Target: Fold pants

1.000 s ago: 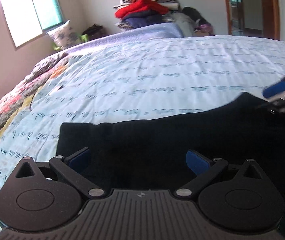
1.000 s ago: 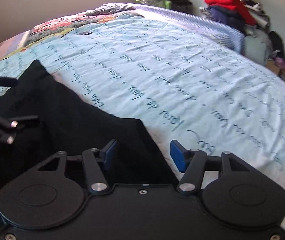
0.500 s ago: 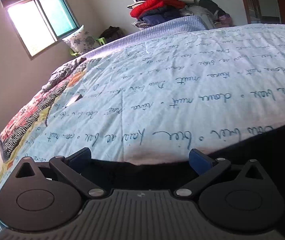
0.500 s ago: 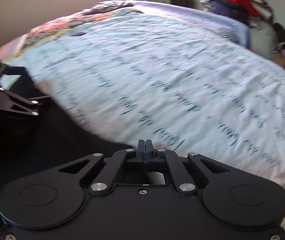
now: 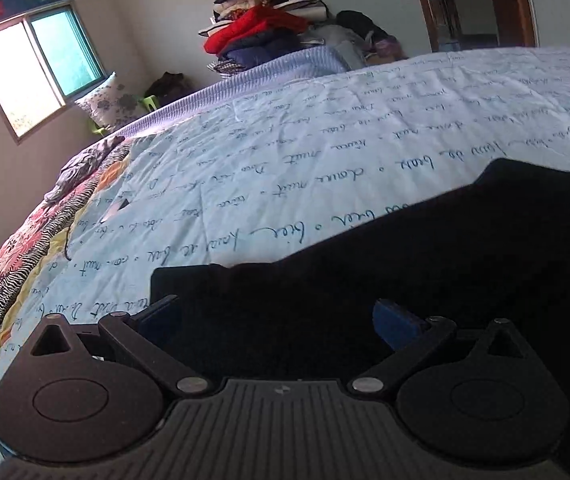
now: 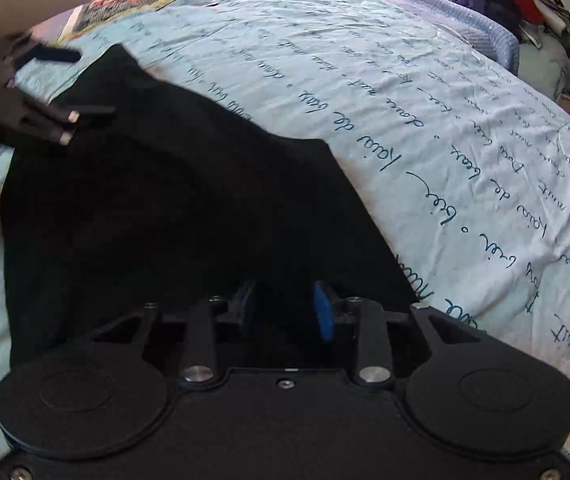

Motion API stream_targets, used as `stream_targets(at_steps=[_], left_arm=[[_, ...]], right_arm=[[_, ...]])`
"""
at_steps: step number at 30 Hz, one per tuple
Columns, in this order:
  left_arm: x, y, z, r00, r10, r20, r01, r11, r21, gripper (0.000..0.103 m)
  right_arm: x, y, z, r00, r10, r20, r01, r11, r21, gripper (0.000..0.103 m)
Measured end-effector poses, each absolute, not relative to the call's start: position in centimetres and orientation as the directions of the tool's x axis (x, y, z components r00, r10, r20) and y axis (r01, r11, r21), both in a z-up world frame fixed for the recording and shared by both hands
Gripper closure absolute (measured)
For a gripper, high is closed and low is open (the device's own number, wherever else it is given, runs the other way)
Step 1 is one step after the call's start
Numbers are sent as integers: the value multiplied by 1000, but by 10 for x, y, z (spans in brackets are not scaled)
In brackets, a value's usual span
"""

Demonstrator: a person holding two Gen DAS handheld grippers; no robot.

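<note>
The black cloth pants point(image 6: 173, 216) lay spread flat on the pale blue quilted bedspread printed with looping script point(image 6: 465, 160), near the edge of the bed where the person stood. Both hand-held tools were over the garment. The right gripper point(image 6: 285, 312) hung just above the near right part of the cloth, its blue pads point(image 6: 323, 316) apart with a modest gap and its jaws opening; dark fabric lay beneath and between them, but the pads did not look pressed on it. The left gripper point(image 5: 281, 320) stood with its fingers spread wide, straddling the near left part of the pants and pinching nothing. From the right tool the garment ran away ahead and to the left, its long axis lying roughly across both grippers, one end corner point(image 6: 321, 144) ahead of the right one, the other point(image 5: 161, 276) just ahead and left of the left one. Each hand seemed nearest its own end, so the coming fold probably depended on both taking hold together. A heap of folded clothes topped with red point(image 5: 261, 36) sat well beyond, past the far side of the bed.
</note>
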State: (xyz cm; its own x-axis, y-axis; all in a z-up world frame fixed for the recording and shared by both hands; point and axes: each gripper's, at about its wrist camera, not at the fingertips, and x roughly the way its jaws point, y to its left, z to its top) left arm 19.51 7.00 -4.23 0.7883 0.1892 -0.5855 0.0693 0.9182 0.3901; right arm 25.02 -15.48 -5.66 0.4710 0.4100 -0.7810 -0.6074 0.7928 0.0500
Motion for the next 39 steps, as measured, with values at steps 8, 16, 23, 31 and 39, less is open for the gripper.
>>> stream_targets(at_steps=[8,16,23,31,39], left_arm=[[190,107,-31,792,273,-547,-78,933,352,0],[174,178,-15,700,506,-504,-384,862,332,0],[148,206,9,702,554,-448,-409,828,384,0],[134,222,-2,719,470,-512,-350,881,317,0],[144,221,-18,708,-18,-706,-64,994,-89,0]], right_arm=[[198,-158,-10,651,379,-658,-517,856,-18,70],[99,-34,-20,618,512,-596,-747,618,-244,52],[92,98,-50,633,546,-550,-771,371,-518,53],[120,143,-77,734,414,-539,-677,381,-629,64],[122,144,-83,743,401,-536,-667,370,-647,81]])
